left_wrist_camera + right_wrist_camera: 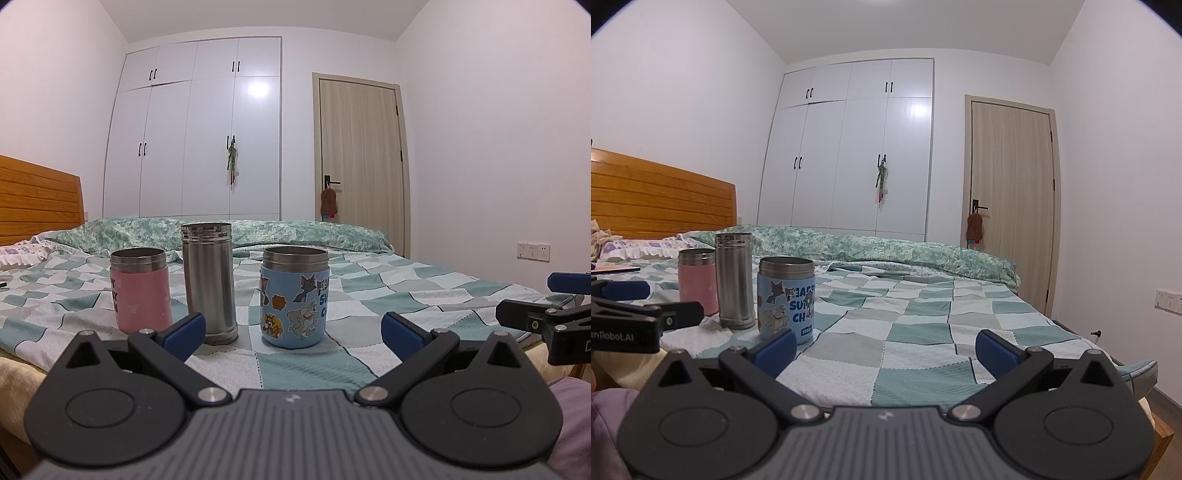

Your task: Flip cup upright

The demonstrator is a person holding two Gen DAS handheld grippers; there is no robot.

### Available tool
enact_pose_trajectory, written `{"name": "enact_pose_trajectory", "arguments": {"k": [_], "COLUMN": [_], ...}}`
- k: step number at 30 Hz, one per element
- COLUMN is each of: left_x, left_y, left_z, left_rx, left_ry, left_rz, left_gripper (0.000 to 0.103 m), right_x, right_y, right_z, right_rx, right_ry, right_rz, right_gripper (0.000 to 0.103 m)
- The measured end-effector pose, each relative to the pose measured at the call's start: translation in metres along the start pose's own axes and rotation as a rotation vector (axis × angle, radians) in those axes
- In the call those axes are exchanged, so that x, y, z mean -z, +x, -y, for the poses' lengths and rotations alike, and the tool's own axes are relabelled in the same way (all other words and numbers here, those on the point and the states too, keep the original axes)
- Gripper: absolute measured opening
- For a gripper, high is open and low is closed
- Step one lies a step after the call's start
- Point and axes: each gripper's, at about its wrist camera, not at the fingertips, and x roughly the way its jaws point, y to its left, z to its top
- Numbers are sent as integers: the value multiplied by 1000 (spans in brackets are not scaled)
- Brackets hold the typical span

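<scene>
Three cups stand upright, mouths up, in a row on the checked bedspread (388,291). A pink cup (142,291) is on the left, a tall bare steel cup (209,284) in the middle, a blue cartoon cup (294,299) on the right. My left gripper (293,332) is open and empty, just in front of the blue cup. My right gripper (886,349) is open and empty, to the right of the cups. The same cups show in the right wrist view: pink (697,280), steel (735,282), blue (786,299). Each gripper shows at the other view's edge.
A folded green quilt (258,230) lies across the bed behind the cups. A wooden headboard (37,201) is at the left, a white wardrobe (192,133) and a wooden door (362,162) are at the back. The bed's near edge (22,369) runs under the grippers.
</scene>
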Motion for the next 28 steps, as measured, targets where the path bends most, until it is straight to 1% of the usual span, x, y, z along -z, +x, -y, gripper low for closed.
{"name": "enact_pose_trajectory", "arguments": {"k": [28], "left_x": [-1], "left_y": [-2], "left_z": [1], "left_rx": [1], "left_ry": [-3], "left_rz": [10], "left_gripper": [103], "right_x": [0], "right_y": [0], "right_z": [0], "right_rx": [0], "right_ry": [-3], "right_rz": [0], "right_gripper": [103]}}
